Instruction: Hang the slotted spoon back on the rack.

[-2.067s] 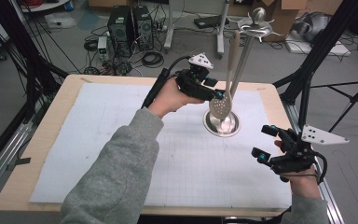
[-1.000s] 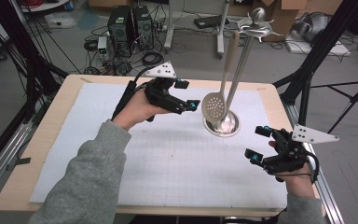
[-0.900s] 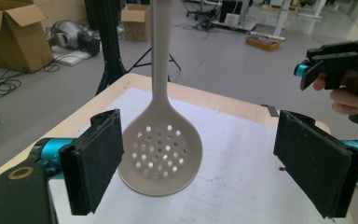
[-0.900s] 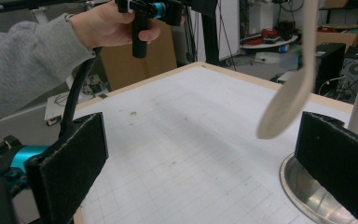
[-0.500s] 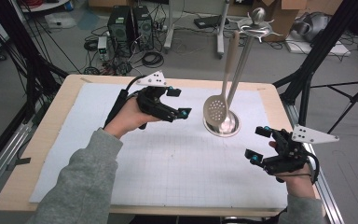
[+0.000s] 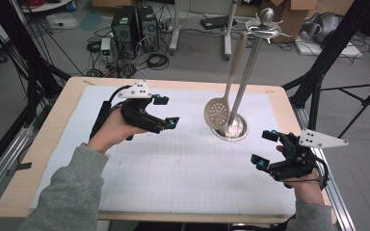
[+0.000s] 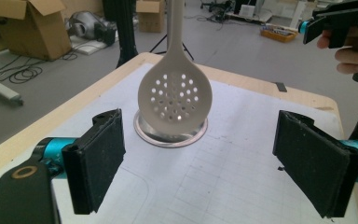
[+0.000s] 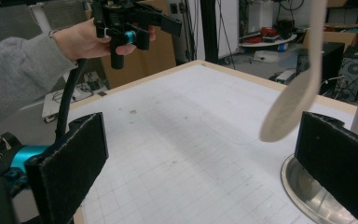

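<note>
Hovering w/ jaws wide, L gripper [image 6: 166, 111] facing slotted spoon [image 6: 217, 113] hanging on stand [image 6: 230, 128]; R gripper [image 6: 265, 150] likewise gaping, gripping nothing.

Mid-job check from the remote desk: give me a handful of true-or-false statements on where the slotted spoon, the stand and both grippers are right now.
1. The slotted spoon hangs from the stand. True.
2. The left gripper is clamped on the spoon. False: its jaws are open and empty, apart from the spoon.
3. The right gripper is open and holds nothing. True.
4. The spoon's bowl lies flat on the white mat. False: it hangs above the stand's round metal base.
5. The right gripper is at the table's far left corner. False: it is by the near right edge.
</note>
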### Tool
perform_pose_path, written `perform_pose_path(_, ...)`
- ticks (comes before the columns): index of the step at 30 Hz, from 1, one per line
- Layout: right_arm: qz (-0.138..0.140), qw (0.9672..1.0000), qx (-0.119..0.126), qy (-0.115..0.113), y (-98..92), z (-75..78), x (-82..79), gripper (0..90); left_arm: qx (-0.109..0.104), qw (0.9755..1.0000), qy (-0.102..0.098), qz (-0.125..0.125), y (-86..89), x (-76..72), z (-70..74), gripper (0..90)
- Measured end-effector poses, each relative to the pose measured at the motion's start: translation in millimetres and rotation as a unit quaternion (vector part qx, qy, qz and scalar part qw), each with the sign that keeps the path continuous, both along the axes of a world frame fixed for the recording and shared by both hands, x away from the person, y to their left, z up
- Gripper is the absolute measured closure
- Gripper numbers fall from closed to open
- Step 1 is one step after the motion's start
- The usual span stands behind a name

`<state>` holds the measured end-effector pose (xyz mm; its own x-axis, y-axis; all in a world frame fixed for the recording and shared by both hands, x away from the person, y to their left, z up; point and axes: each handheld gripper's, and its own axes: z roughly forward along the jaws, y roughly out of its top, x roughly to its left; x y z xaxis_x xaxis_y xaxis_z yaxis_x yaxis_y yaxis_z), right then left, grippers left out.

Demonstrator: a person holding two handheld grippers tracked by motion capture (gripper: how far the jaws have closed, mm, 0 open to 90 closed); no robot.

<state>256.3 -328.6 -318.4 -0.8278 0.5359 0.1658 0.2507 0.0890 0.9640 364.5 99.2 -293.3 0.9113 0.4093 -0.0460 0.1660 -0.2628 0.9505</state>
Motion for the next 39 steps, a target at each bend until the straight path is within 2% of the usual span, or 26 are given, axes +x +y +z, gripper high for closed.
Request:
perform_pose_path(9, 0.006, 1.0, 0.003, -0.001, 2.7, 0.6, 1.0, 1.4, 0.006, 0.9999, -0.016, 0.003, 12.5, -15.3, -9.7, 17.0)
perform_pose_path(12, 0.008, 1.0, 0.004, -0.002, 2.9, 0.9, 0.8, 1.4, 0.008, 0.9998, -0.014, 0.009, 19.3, -20.0, -16.1, 17.0)
perform_pose_path(22, 0.015, 0.9999, 0.004, -0.005, 9.2, 2.4, 3.6, 1.4, -0.002, 0.9987, -0.014, 0.05, 60.1, -29.4, -26.5, 17.0)
perform_pose_path(24, 0.015, 0.9999, 0.002, -0.004, 10.1, 1.9, 4.9, 1.4, 0.007, 0.9978, -0.015, 0.065, 64.9, -31.2, -29.2, 17.0)
perform_pose_path(29, 0.016, 0.9999, 0.0, -0.005, 12.0, 1.7, 6.4, 1.4, 0.013, 0.997, -0.019, 0.073, 69.6, -35.2, -39.6, 17.0)
perform_pose_path(35, 0.012, 0.9999, 0.002, -0.004, 11.1, 1.7, 7.3, 1.4, 0.0, 0.9964, -0.011, 0.084, 72.2, -35.9, -47.1, 17.0)
perform_pose_path(39, 0.01, 0.9999, 0.009, -0.003, 8.2, 2.9, 5.5, 1.4, -0.004, 0.9955, -0.013, 0.094, 75.7, -38.3, -49.1, 17.0)
